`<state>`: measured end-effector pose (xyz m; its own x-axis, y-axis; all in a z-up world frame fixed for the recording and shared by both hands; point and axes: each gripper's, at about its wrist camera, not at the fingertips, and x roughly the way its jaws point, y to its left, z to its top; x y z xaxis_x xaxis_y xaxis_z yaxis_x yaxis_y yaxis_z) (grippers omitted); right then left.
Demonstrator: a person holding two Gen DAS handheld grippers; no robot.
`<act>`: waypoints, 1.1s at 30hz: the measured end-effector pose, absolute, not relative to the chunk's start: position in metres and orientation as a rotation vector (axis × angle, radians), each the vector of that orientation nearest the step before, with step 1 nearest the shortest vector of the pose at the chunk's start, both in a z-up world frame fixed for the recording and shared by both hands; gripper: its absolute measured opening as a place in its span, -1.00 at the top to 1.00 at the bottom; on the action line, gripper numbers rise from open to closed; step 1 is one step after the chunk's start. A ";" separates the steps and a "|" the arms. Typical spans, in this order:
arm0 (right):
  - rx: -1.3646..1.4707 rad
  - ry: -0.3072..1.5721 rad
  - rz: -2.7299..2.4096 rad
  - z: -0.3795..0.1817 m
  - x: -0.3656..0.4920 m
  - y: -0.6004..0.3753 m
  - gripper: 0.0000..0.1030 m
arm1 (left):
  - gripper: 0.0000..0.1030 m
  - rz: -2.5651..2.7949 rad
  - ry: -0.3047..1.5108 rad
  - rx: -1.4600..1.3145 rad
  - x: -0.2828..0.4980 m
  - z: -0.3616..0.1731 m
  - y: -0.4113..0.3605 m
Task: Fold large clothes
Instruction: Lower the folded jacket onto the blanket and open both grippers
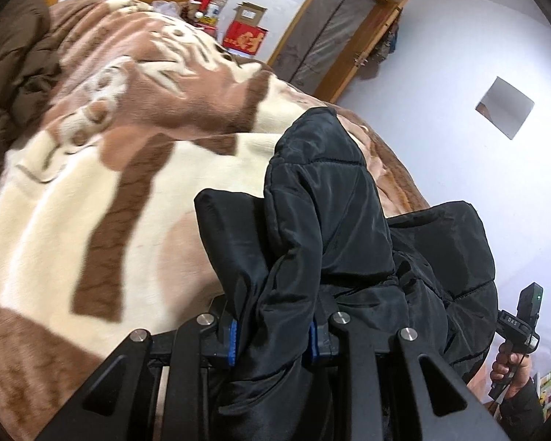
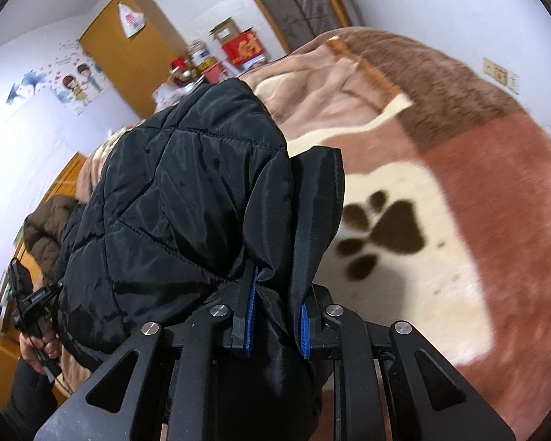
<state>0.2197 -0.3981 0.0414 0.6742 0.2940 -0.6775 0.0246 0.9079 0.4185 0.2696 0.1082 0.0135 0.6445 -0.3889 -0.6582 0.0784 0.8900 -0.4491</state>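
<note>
A black quilted jacket (image 1: pixel 334 220) hangs lifted above the bed. My left gripper (image 1: pixel 273 341) is shut on a bunch of its fabric, which fills the gap between the blue pads (image 1: pixel 233 345). My right gripper (image 2: pixel 275 323) is shut on another part of the same black jacket (image 2: pixel 180 198), the cloth wedged between its blue pads (image 2: pixel 305 330). The jacket drapes over both grippers and hides the fingertips. The other hand with its gripper handle shows at the edge of each view, in the left wrist view (image 1: pixel 518 334) and in the right wrist view (image 2: pixel 33 312).
The bed is covered by a cream and brown plush blanket (image 1: pixel 92 191) with paw prints (image 2: pixel 385 228). A brown puffy coat (image 1: pixel 14 62) lies at the bed's far side. Red boxes (image 1: pixel 244 38) and clutter stand beyond the bed, near wooden doors (image 1: pixel 330 33).
</note>
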 end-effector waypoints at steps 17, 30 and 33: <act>0.534 0.939 -0.078 -0.032 0.248 -0.477 0.19 | 0.07 -0.224 1.033 -0.421 0.312 -0.094 0.050; 0.291 0.801 -0.092 0.026 0.213 -0.442 0.18 | 0.05 -0.199 0.858 -0.332 0.284 -0.020 0.058; 0.290 0.875 -0.068 0.002 0.226 -0.430 0.18 | 0.05 -0.215 0.903 -0.255 0.291 -0.032 0.036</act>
